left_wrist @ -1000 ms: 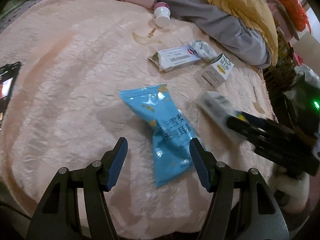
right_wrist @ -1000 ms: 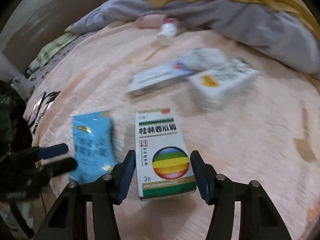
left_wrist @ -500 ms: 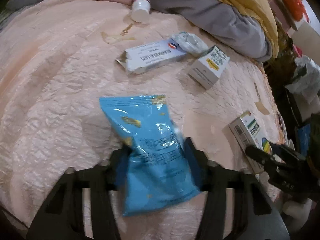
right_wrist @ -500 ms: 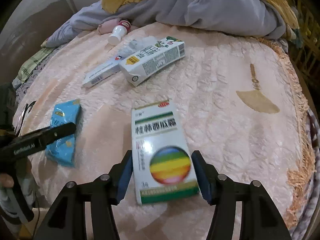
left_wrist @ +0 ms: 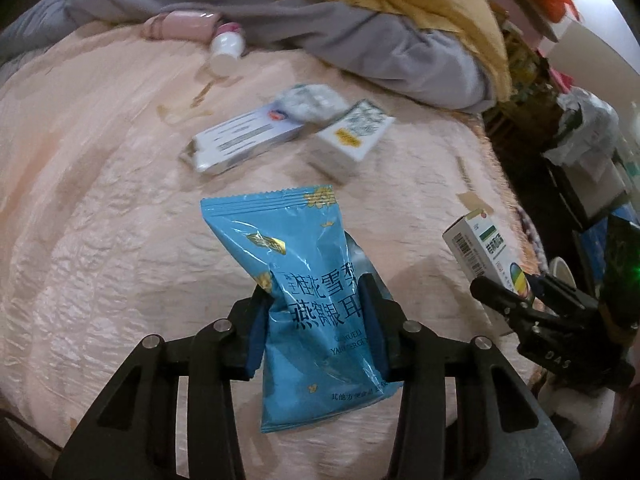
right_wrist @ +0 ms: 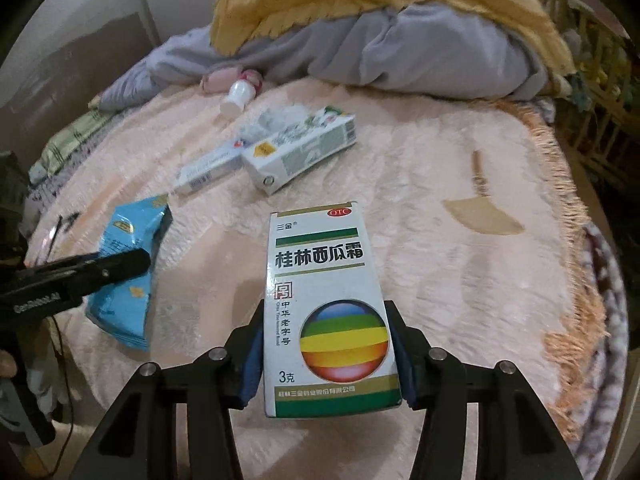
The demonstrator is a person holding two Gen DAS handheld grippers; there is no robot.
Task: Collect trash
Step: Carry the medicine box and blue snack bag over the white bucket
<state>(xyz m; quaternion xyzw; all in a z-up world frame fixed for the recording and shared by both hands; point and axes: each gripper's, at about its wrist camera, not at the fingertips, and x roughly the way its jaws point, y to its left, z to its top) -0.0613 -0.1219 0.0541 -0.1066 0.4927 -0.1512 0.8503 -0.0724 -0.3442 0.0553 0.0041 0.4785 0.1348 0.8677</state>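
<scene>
Left wrist view: the left gripper [left_wrist: 316,320] has its jaws closing on a crinkled blue plastic snack packet [left_wrist: 304,280], both blue pads pressing into its sides above the peach quilted bed cover [left_wrist: 100,220]. Farther off lie a long white carton [left_wrist: 244,140], a small white-and-green carton [left_wrist: 352,140] and a white bottle with a pink cap [left_wrist: 226,46]. At the right edge the right gripper [left_wrist: 516,292] holds a white medicine box.

Right wrist view: the right gripper [right_wrist: 326,356], jaws closing, clasps the white medicine box with a green band and rainbow sphere [right_wrist: 328,308], lifted over the bed cover [right_wrist: 460,280]. To the left, the left gripper's black finger [right_wrist: 104,268] crosses the blue packet [right_wrist: 128,268].
</scene>
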